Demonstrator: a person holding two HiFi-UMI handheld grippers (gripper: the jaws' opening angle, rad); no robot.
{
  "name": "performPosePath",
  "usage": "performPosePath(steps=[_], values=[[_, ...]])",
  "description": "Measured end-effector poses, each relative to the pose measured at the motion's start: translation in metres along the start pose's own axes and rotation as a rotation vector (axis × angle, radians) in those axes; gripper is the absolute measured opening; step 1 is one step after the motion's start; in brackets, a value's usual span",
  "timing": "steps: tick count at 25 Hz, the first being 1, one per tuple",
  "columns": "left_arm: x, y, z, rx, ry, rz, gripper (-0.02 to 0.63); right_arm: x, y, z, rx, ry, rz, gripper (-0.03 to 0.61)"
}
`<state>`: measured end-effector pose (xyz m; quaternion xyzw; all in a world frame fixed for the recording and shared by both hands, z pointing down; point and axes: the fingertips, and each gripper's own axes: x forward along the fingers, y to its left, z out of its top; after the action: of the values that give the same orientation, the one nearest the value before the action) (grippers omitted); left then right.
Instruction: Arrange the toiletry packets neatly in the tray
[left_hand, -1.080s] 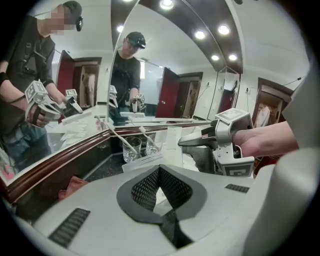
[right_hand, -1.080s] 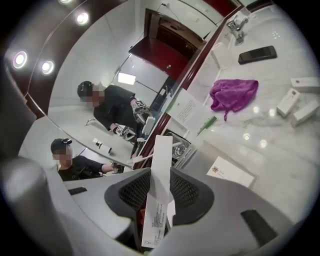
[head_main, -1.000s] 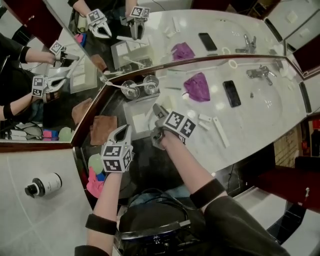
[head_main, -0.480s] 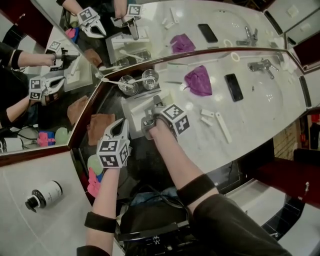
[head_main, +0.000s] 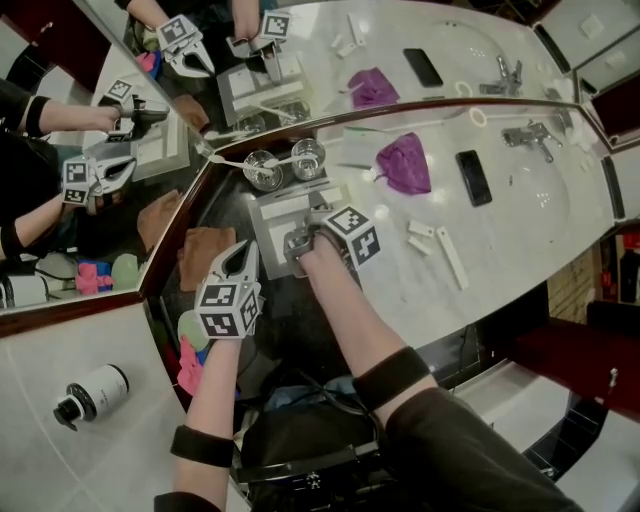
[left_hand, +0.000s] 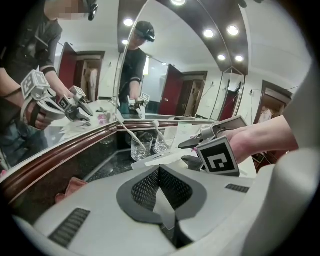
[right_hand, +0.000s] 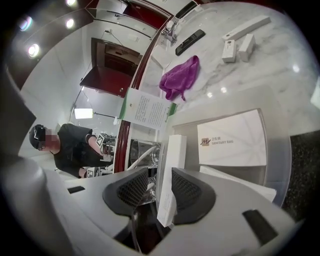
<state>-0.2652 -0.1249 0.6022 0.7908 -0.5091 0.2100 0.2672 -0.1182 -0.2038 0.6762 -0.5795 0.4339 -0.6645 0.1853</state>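
Note:
A shallow clear tray (head_main: 272, 212) sits on the dark counter in front of two glasses. A flat white sanitary-bag packet (right_hand: 232, 140) lies in the tray (right_hand: 186, 125). My right gripper (head_main: 298, 243) reaches into it. A long white box (right_hand: 170, 170) stands on edge between its jaws (right_hand: 160, 187). The jaws have just been opening: the box leans on one pad and a gap shows at the other. My left gripper (head_main: 245, 256) hovers to the tray's left, shut (left_hand: 161, 200), with only a pale sliver at the seam. More white boxes (head_main: 420, 232) lie on the marble.
Two glasses (head_main: 265, 170) with toothbrushes stand behind the tray, beside a printed card (right_hand: 147, 107). A purple cloth (head_main: 405, 163), a phone (head_main: 473, 177) and a faucet (head_main: 525, 135) lie to the right. A brown towel (head_main: 205, 255) sits to the left, under the mirror wall.
My right gripper has rolled and sunk to the tray with the long box. The left gripper has hardly shifted.

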Motion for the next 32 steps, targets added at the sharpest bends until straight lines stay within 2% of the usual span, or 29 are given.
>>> performPosePath(steps=[8,12,18,21,28,32], values=[[-0.003,-0.005,0.000,0.001,-0.002,0.000,0.000,-0.003,0.006,0.001,-0.038,0.016,0.016,0.167],[-0.007,-0.010,0.001,0.007,-0.010,0.006,0.000,-0.009,0.012,0.000,-0.088,0.043,0.056,0.167],[-0.019,-0.025,0.005,0.001,-0.031,0.022,0.000,-0.032,0.036,0.003,-0.239,0.089,0.166,0.049],[-0.025,-0.039,0.008,-0.007,-0.047,0.032,0.000,-0.050,0.049,0.008,-0.367,0.120,0.223,0.002],[-0.044,-0.081,0.009,-0.048,-0.080,0.056,0.000,-0.105,0.062,0.011,-0.784,0.248,0.344,0.001],[-0.053,-0.112,0.008,-0.084,-0.099,0.063,0.000,-0.135,0.050,0.021,-1.026,0.335,0.373,0.001]])
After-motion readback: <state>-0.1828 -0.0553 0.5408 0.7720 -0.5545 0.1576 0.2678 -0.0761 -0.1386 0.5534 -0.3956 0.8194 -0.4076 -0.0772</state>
